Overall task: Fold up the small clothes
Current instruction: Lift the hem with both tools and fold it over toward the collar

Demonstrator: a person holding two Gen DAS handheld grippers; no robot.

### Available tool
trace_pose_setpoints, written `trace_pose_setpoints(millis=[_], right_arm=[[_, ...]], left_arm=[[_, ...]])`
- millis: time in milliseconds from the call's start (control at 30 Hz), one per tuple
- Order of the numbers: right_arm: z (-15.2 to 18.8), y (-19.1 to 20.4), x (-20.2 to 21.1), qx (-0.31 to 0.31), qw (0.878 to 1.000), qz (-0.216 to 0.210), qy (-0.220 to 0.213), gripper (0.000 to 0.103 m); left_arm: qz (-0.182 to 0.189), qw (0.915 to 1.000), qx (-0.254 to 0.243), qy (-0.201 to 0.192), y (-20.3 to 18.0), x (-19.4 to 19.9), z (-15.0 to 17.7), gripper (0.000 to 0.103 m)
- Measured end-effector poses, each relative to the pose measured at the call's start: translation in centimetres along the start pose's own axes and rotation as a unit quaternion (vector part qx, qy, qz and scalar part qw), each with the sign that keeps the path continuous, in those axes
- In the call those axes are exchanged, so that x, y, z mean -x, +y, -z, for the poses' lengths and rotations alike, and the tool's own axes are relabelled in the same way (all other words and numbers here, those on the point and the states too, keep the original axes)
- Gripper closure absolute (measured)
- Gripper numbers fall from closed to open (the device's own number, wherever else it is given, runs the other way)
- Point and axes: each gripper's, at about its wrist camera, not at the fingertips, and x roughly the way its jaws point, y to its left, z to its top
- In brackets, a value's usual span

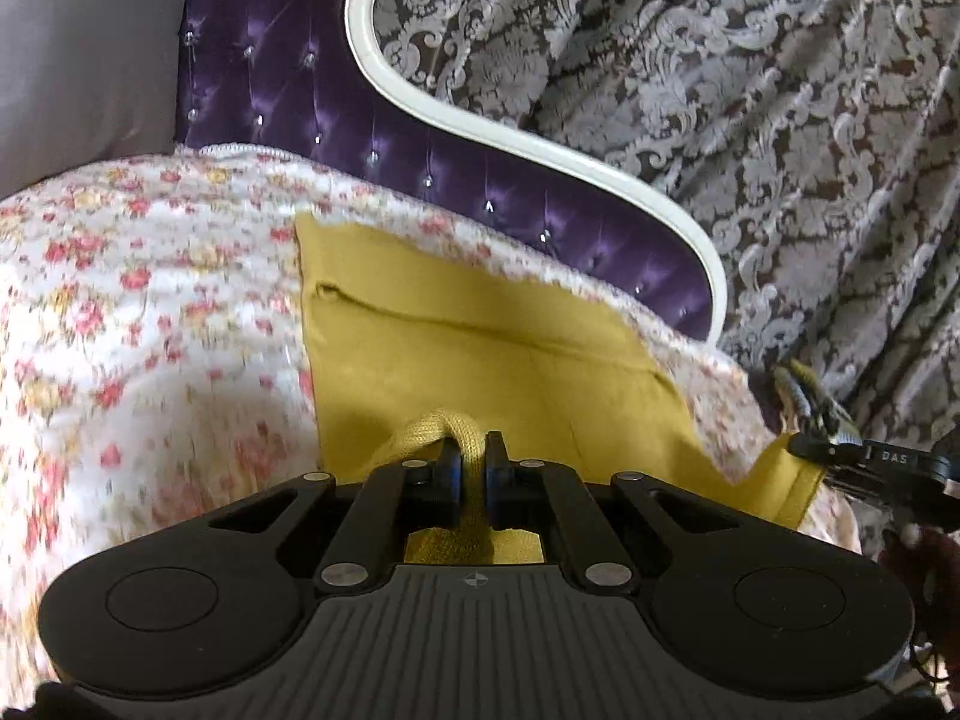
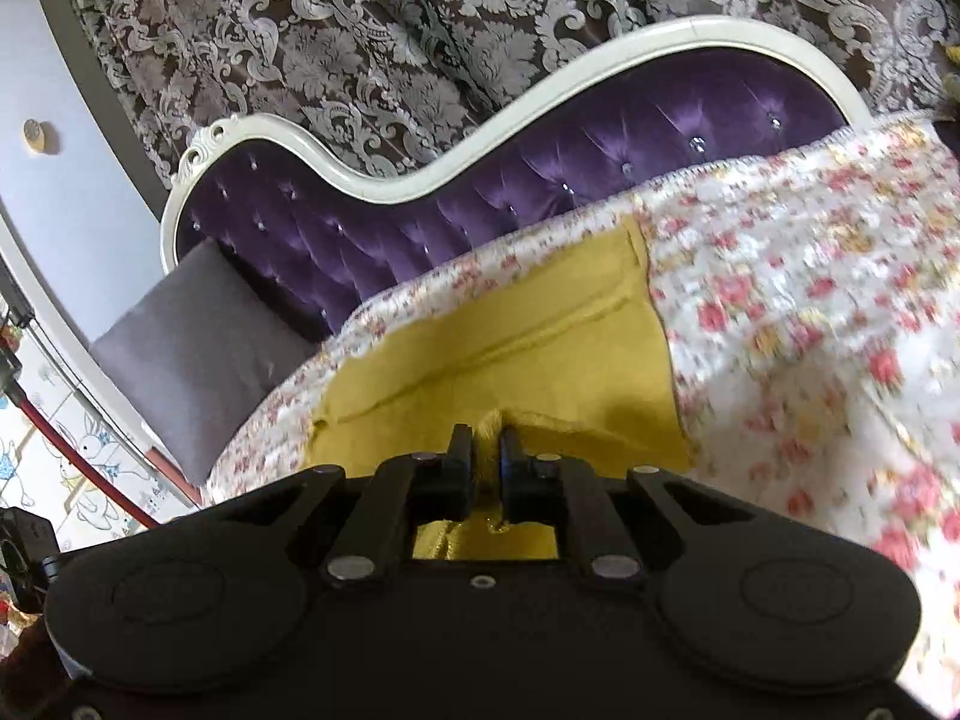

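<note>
Left gripper (image 1: 471, 450) is clamped on a bunched near hem of the yellow garment (image 1: 480, 348). Right gripper (image 2: 485, 444) likewise pinches that near edge, presumably so both corners lift together for a fold. The garment lies on the floral blanket (image 1: 150, 312), in front of the purple headboard (image 1: 270, 78). Legible writing: "DAS" on the right gripper's side.

One short marking is legible, on the other hand's tool at the edge of the left wrist view.

The white capitals "DAS" stand on the black plastic body of the right tongs (image 1: 807, 447), where that tool enters at the right side of the left wrist view. The right wrist view offers no writing that can be read; the cartoon rabbit drawings on the pale wall panel (image 2: 90, 456) carry no legible words.
</note>
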Motion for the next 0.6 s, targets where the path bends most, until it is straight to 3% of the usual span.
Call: trace_pose_setpoints(millis=[300, 600], right_arm=[[-3.6, -1.1, -4.0, 0.005, 1.0, 0.004, -0.01, 0.087], [-6.2, -5.1, -10.2, -0.025, 0.998, 0.06, -0.006, 0.087]], left_arm=[[-0.009, 0.9997, 0.018, -0.01, 2.7, -2.9, -3.6, 0.096], [-0.048, 0.9984, 0.029, 0.009, 5.0, -8.8, -6.0, 0.096]])
